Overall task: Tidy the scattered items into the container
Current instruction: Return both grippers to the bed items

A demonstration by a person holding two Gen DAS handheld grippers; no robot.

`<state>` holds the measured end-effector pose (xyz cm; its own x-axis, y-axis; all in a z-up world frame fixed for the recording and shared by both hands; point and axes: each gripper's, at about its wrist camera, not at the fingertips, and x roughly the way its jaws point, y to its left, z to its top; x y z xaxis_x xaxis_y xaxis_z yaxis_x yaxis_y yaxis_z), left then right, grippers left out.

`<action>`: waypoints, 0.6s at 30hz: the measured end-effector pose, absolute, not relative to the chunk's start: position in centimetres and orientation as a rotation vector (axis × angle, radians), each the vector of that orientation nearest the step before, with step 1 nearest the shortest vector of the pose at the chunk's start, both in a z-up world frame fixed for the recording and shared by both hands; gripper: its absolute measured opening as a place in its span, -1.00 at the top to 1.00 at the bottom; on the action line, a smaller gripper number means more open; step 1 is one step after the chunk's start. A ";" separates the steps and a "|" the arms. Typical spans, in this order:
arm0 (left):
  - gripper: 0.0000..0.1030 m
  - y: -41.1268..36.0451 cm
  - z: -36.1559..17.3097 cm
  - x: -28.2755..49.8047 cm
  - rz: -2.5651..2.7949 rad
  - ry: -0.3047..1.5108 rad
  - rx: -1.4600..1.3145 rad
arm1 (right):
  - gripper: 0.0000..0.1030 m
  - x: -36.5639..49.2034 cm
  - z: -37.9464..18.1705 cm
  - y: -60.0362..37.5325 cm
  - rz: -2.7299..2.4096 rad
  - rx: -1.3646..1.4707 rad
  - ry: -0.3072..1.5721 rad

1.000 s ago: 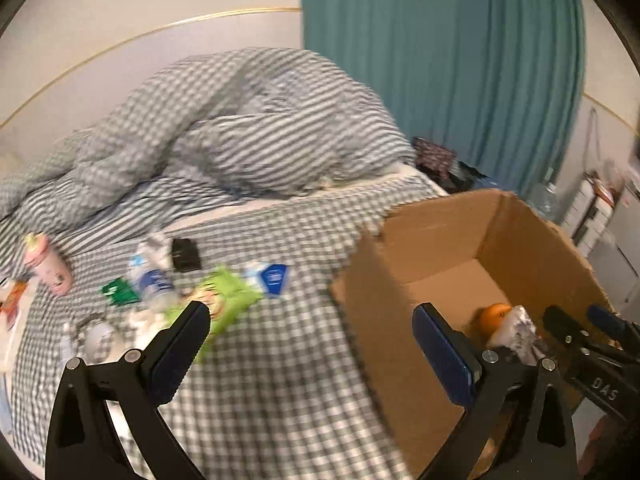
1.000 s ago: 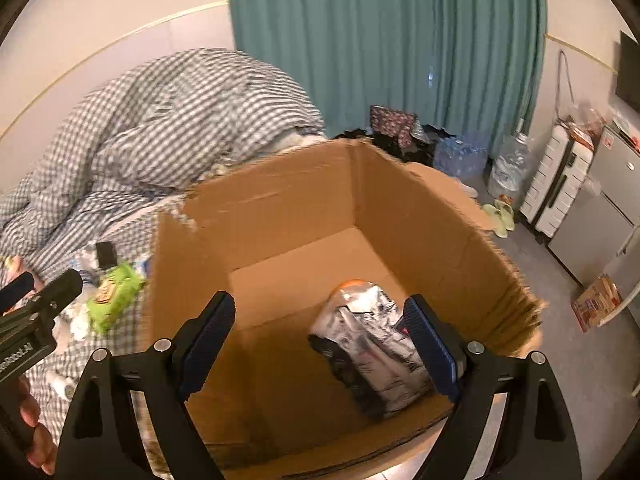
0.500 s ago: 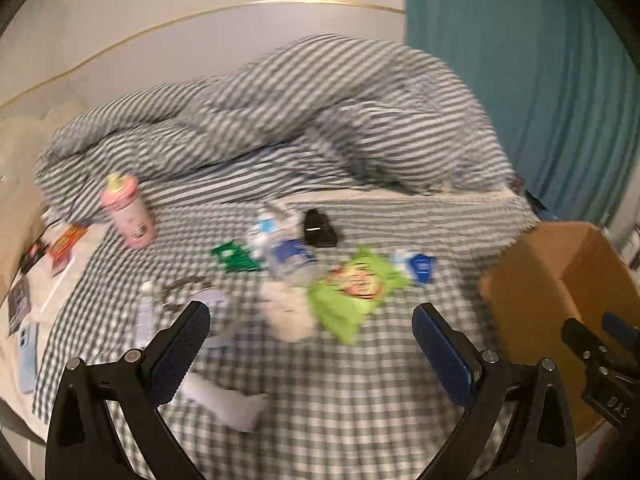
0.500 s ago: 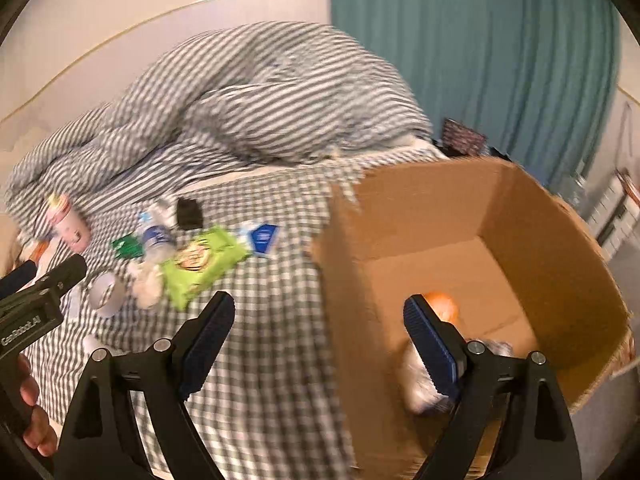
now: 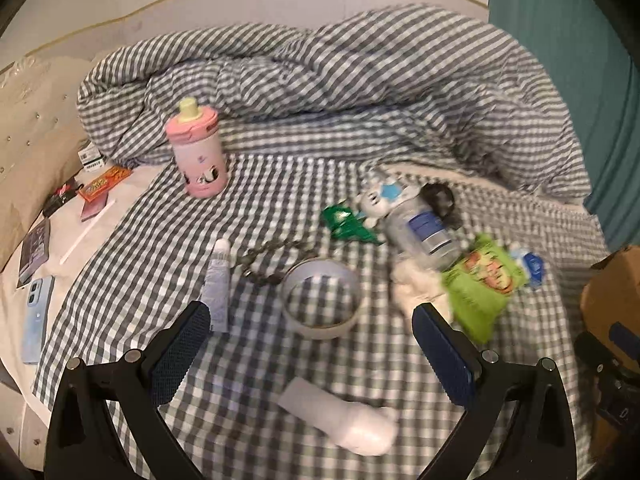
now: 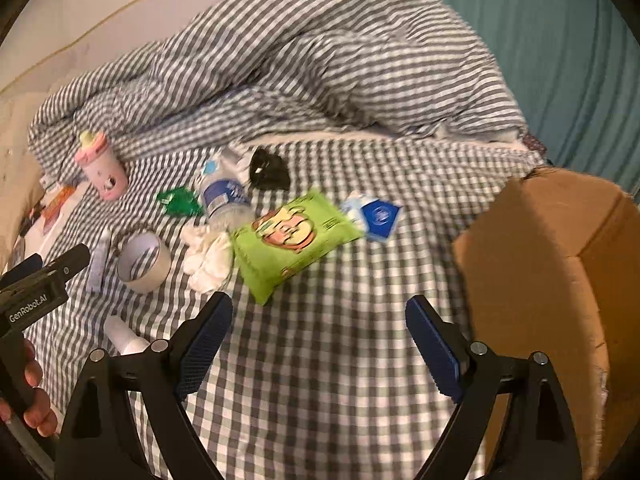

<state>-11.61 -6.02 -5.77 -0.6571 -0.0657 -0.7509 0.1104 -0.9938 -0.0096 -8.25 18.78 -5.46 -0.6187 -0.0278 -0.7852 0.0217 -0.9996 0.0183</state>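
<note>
In the left wrist view the left tongs (image 5: 310, 334) stand wide apart with nothing between the pads, low in the frame over the checked bed sheet (image 5: 256, 364). Between and just above the pads lies a tape roll (image 5: 320, 298) on its flat side, its hole facing up. Below it, at bottom centre, a white tube (image 5: 340, 420) lies with its long axis running from upper left to lower right, the rounded end at lower right. Left of the roll a pale tube (image 5: 218, 280) lies nearly vertical in the frame, cap toward the top. A pink bottle (image 5: 198, 152) stands upright at upper left. A clear water bottle (image 5: 420, 228) lies on its side, slanting from upper left to lower right, beside a green snack bag (image 5: 482, 282).

In the right wrist view the right tongs (image 6: 318, 340) are also spread wide and empty. Just above them the green snack bag lies with its long axis from lower left to upper right, touching a blue-and-white packet (image 6: 376, 214). The cardboard box (image 6: 552, 280) sits at the right edge, well apart from the scattered items.

A second ago the right wrist view looked straight into the box and the left wrist view had it at centre right; now both views have swung leftward over the bed, with the box pushed to the right edge.
</note>
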 end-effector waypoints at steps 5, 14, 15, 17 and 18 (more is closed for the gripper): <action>-1.00 -6.9 -8.6 -11.8 -2.721 0.069 1.314 | -0.72 -9.0 -7.5 18.0 -2.754 1.406 -0.017; -1.00 -6.0 -14.1 -10.9 -2.487 0.198 1.506 | -0.72 -8.6 -8.9 18.9 -2.724 1.421 -0.117; -1.00 -5.6 -14.6 -10.9 -2.472 0.209 1.523 | -0.72 -8.5 -8.8 19.0 -2.720 1.417 -0.125; -1.00 -4.9 -15.2 -10.8 -2.462 0.204 1.535 | -0.72 -8.1 -8.7 19.2 -2.719 1.407 -0.128; -0.97 -4.4 -15.4 -10.7 -2.465 0.196 1.538 | -0.72 -8.0 -8.6 19.3 -2.722 1.401 -0.126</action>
